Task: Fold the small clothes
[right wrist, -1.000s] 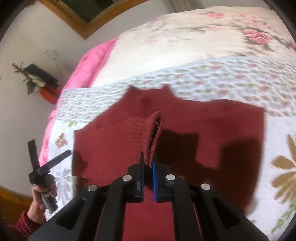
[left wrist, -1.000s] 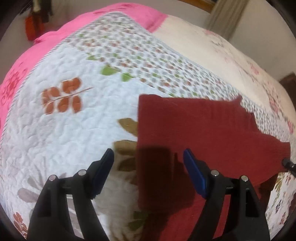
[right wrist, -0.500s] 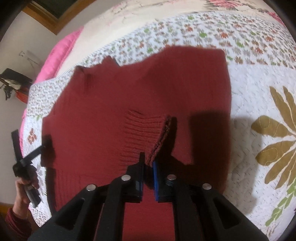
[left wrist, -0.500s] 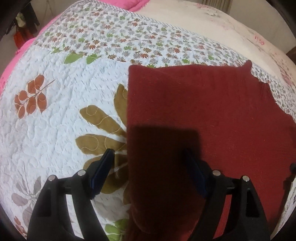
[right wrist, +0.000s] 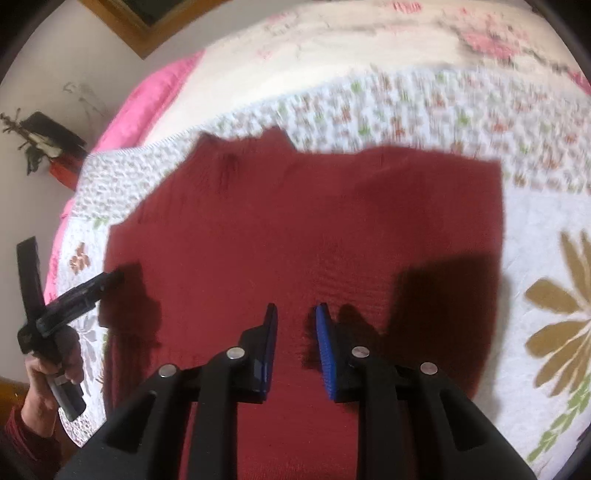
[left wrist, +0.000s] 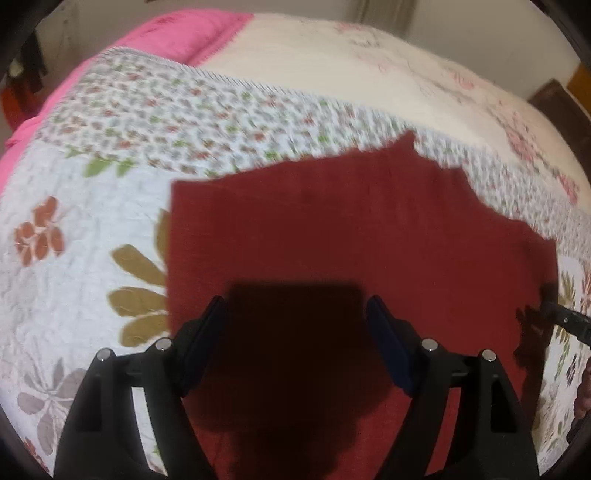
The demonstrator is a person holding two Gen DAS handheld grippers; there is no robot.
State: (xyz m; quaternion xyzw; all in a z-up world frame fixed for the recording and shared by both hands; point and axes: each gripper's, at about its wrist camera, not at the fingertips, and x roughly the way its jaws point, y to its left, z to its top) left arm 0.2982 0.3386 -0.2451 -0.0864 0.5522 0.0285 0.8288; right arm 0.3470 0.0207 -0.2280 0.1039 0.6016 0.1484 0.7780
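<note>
A dark red knit sweater (left wrist: 351,229) (right wrist: 314,221) lies flat on the floral quilt (left wrist: 92,206) (right wrist: 546,221), its sleeve folded onto the body. My left gripper (left wrist: 295,314) hovers wide open above the sweater's near part, nothing between its fingers. My right gripper (right wrist: 295,317) is open over the sweater's middle, blue pads apart and empty. In the right wrist view the left gripper (right wrist: 110,275) shows at the left edge, held by a hand (right wrist: 51,369), its tip over the sweater's edge. The right gripper's tip (left wrist: 565,319) pokes in at the right of the left wrist view.
A cream floral bedspread (left wrist: 369,74) (right wrist: 351,55) and a pink blanket (left wrist: 184,33) (right wrist: 147,107) lie beyond the quilt. A dark shelf with a plant (right wrist: 44,140) stands by the wall at left. A wooden frame (right wrist: 147,22) hangs at the top.
My right gripper let go of the sleeve cuff it was pinching and opened; the sleeve now lies flat. Both grippers pulled back from the sweater, and the left stayed open.
</note>
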